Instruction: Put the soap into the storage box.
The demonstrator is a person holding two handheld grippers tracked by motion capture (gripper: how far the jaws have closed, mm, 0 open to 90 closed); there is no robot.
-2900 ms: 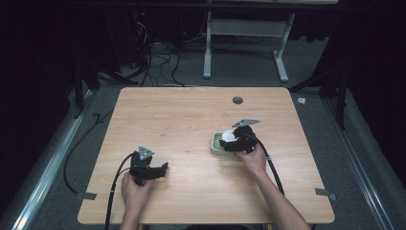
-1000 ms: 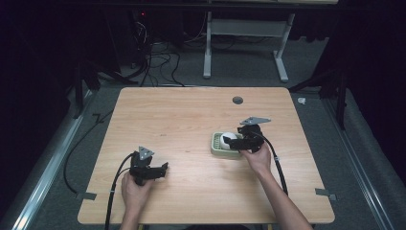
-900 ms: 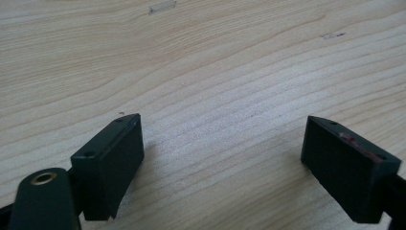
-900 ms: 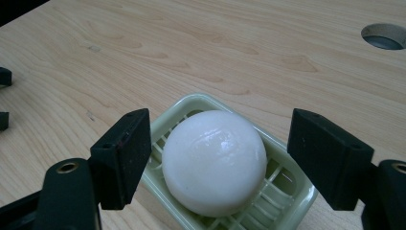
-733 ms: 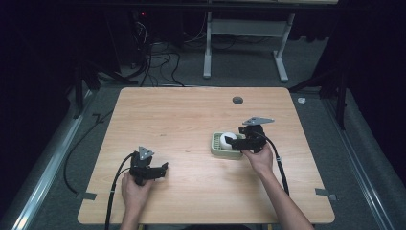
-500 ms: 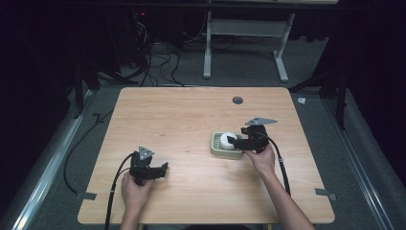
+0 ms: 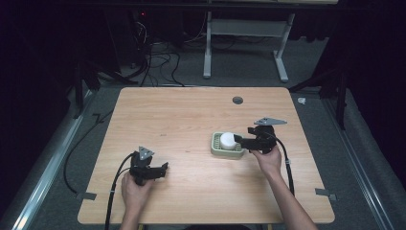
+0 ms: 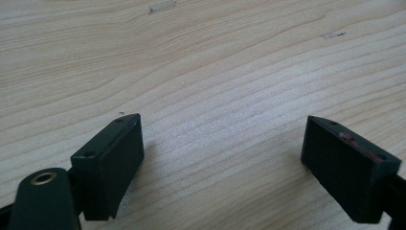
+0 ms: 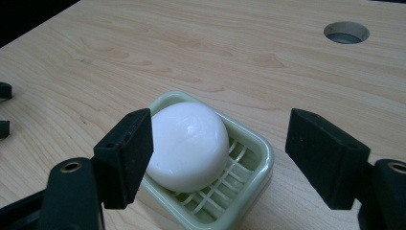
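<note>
My right tool [image 9: 218,153] hangs wide open just before the white soap [image 9: 187,145], which sits in its green dish [image 9: 249,184] on the worktop [image 7: 191,120]. My left tool [image 8: 222,158] rests open, well apart. The soap looks slick: an off-centre squeeze could squirt it out or drag the dish.

The right gripper [image 7: 242,141] has drawn back from over the soap dish [image 7: 216,149] toward the table's right side (jaws now spread wide), uncovering the white soap [image 7: 227,140] lying in the dish.
</note>
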